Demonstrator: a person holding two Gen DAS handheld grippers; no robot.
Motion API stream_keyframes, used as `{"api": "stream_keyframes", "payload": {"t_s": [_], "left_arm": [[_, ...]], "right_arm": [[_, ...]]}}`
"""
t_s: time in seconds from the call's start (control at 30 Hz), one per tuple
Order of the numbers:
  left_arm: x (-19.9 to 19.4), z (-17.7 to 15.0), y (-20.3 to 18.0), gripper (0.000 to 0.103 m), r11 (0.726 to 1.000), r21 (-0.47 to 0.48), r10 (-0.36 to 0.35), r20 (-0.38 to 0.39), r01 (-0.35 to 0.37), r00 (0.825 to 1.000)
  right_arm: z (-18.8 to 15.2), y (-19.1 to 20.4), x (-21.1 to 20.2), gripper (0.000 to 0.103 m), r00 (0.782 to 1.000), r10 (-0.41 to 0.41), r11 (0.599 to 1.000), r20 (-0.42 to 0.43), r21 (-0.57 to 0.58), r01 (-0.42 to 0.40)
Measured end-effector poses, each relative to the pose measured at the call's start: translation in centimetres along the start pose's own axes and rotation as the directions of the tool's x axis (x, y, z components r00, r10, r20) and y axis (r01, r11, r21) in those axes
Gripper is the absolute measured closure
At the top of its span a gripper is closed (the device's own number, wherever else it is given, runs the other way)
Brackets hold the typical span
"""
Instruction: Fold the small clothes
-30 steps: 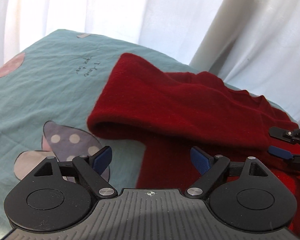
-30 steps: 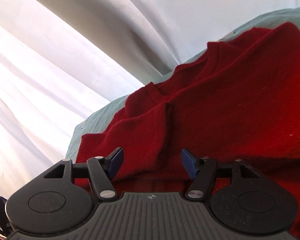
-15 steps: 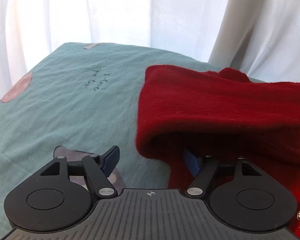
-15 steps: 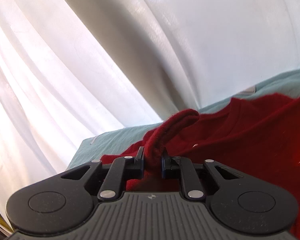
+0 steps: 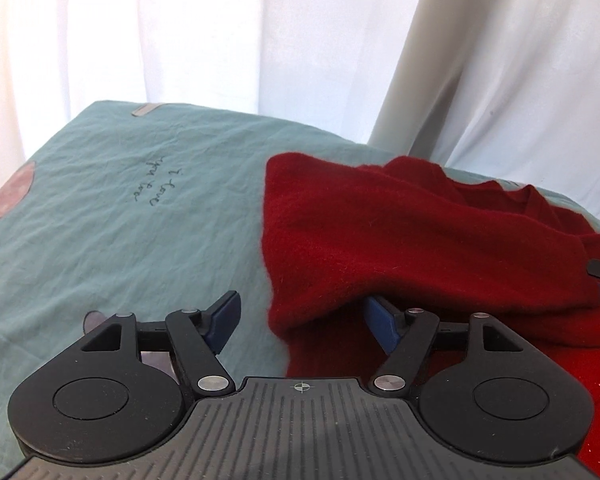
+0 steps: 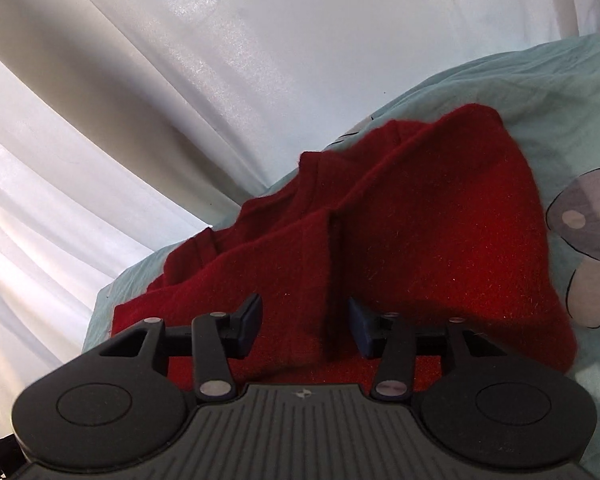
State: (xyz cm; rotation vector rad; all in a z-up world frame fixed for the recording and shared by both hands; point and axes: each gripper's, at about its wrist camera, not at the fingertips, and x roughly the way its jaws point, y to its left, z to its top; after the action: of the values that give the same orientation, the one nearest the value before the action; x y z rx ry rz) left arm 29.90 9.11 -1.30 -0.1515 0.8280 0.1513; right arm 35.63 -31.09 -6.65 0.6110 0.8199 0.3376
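Left gripper (image 5: 300, 318) spread wide around red sweater (image 5: 412, 248) fold edge, gripping nothing; right gripper (image 6: 304, 326) likewise parted, empty. Best closed on both layers before lifting off teal sheet (image 5: 120, 220).

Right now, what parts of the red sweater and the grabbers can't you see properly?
- Left gripper, left wrist view: open, but the tip of its right finger is hidden under the red sweater's folded edge.
- Sweater, both views: its near part is hidden behind the gripper bodies.
- Right gripper, right wrist view: open over the sweater; touching it or not cannot be told.
- Handwriting on the teal sheet: too small to read.
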Motion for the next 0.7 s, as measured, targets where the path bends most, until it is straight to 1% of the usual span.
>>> {"api": "stream_keyframes", "payload": {"t_s": [0.07, 0.13, 0.17, 0.2, 0.23, 0.27, 0.3, 0.37, 0.47, 0.53, 0.63, 0.67, 0.7], "left_arm": [[-0.1, 0.4, -0.2, 0.028, 1.000, -0.002, 0.003, 0.006, -0.003, 1.000], [-0.1, 0.8, -0.6, 0.028, 1.000, -0.010, 0.005, -0.012, -0.005, 1.000], [-0.4, 0.9, -0.8, 0.028, 1.000, -0.013, -0.009, -0.007, 0.009, 1.000], [-0.7, 0.9, -1.0, 0.028, 1.000, -0.008, -0.021, -0.001, 0.021, 1.000], [-1.1, 0.9, -1.4, 0.027, 1.000, 0.010, -0.027, 0.006, 0.027, 1.000], [-1.5, 1.0, -1.9, 0.025, 0.999, 0.031, -0.030, 0.020, 0.029, 0.999], [-1.9, 1.0, -2.3, 0.022, 0.998, 0.054, -0.027, 0.037, 0.025, 0.999], [-2.1, 1.2, -3.1, 0.018, 0.996, 0.093, -0.017, 0.070, 0.010, 0.997], [-0.7, 1.9, -4.0, 0.018, 0.992, 0.128, 0.005, 0.075, -0.015, 0.997], [0.7, 2.4, -4.5, 0.018, 0.991, 0.128, 0.020, 0.053, -0.027, 0.998], [2.2, 2.7, -5.3, 0.018, 0.989, 0.142, 0.028, 0.034, -0.033, 0.999], [2.5, 2.7, -5.6, 0.018, 0.989, 0.146, 0.032, 0.031, -0.036, 0.999], [2.8, 2.7, -5.8, 0.018, 0.988, 0.150, 0.033, 0.028, -0.037, 0.999]], "right_arm": [[0.0, 0.4, 0.9, 0.054, 1.000, 0.013, 1.000, -0.014, -0.007, -0.013], [0.1, 0.7, 2.1, 0.054, 0.999, 0.020, 1.000, -0.045, -0.006, -0.021], [0.4, 0.5, 2.1, 0.058, 0.998, 0.023, 1.000, -0.056, -0.008, -0.024], [0.4, 0.6, 2.3, 0.071, 0.998, 0.019, 1.000, -0.058, -0.019, -0.020], [0.4, 0.9, 2.4, 0.076, 0.998, 0.017, 0.999, -0.056, -0.032, -0.019], [0.5, 1.2, 1.9, 0.079, 0.999, 0.012, 0.998, -0.045, -0.054, -0.014], [0.5, 1.8, 1.5, 0.082, 1.000, -0.005, 0.996, -0.023, -0.090, 0.003], [0.8, 3.5, -0.2, 0.083, 0.997, -0.037, 0.977, 0.069, -0.208, 0.051], [1.2, 4.8, -1.8, 0.085, 0.986, -0.047, 0.955, 0.159, -0.283, 0.091], [1.1, 5.1, -2.5, 0.085, 0.980, -0.067, 0.941, 0.185, -0.315, 0.124], [1.1, 4.6, -2.8, 0.086, 0.980, -0.090, 0.935, 0.177, -0.323, 0.144], [1.0, 4.2, -2.9, 0.091, 0.978, -0.105, 0.934, 0.178, -0.319, 0.159], [1.1, 4.0, -3.0, 0.098, 0.977, -0.117, 0.933, 0.178, -0.317, 0.170]]}}
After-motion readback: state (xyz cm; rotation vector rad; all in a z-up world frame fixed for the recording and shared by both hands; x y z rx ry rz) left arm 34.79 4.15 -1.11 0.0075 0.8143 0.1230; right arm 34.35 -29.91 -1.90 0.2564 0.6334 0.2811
